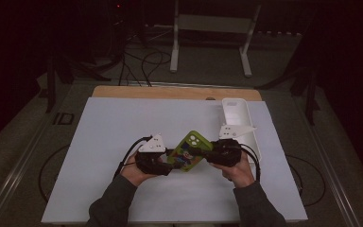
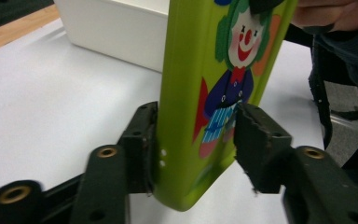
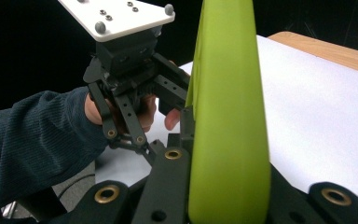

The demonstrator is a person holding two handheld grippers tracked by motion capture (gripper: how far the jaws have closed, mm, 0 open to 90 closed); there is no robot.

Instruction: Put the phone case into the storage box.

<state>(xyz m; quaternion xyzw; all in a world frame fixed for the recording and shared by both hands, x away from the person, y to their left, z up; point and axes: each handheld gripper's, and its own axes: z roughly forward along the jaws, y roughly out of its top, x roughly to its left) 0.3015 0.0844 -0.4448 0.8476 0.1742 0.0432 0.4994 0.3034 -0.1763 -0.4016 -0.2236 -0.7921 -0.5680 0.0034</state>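
Between the two grippers, just below the middle of the white mat (image 1: 123,142), hangs a lime-green phone case (image 1: 189,151) printed with a clown. It looks light, thin-walled and a little flexible, with a smooth, glossy skin that would probably slip under hard pads. Its open back gives the walls little support, so a squeeze across the faces may well bow it. The rounded edges and corners appear stiffest, and a hold near an end, clear of the camera cut-out at its 1 o'clock corner, seems safest.

From 3 o'clock the right gripper (image 1: 211,154) is clamped on the upper end, its jaws tight against both faces in the right gripper view. From 9 o'clock the left gripper (image 1: 169,161) straddles the lower end. In the left gripper view one pad (image 2: 142,144) lies against the case's edge, while the other pad (image 2: 254,140) stands just off the printed face, so this gripper does not yet pinch it.

A white tray (image 1: 253,137) lies at 2 o'clock of the case, near the right hand (image 1: 238,172). At 12 o'clock, beyond the mat, the table's wooden edge (image 1: 170,92) shows.
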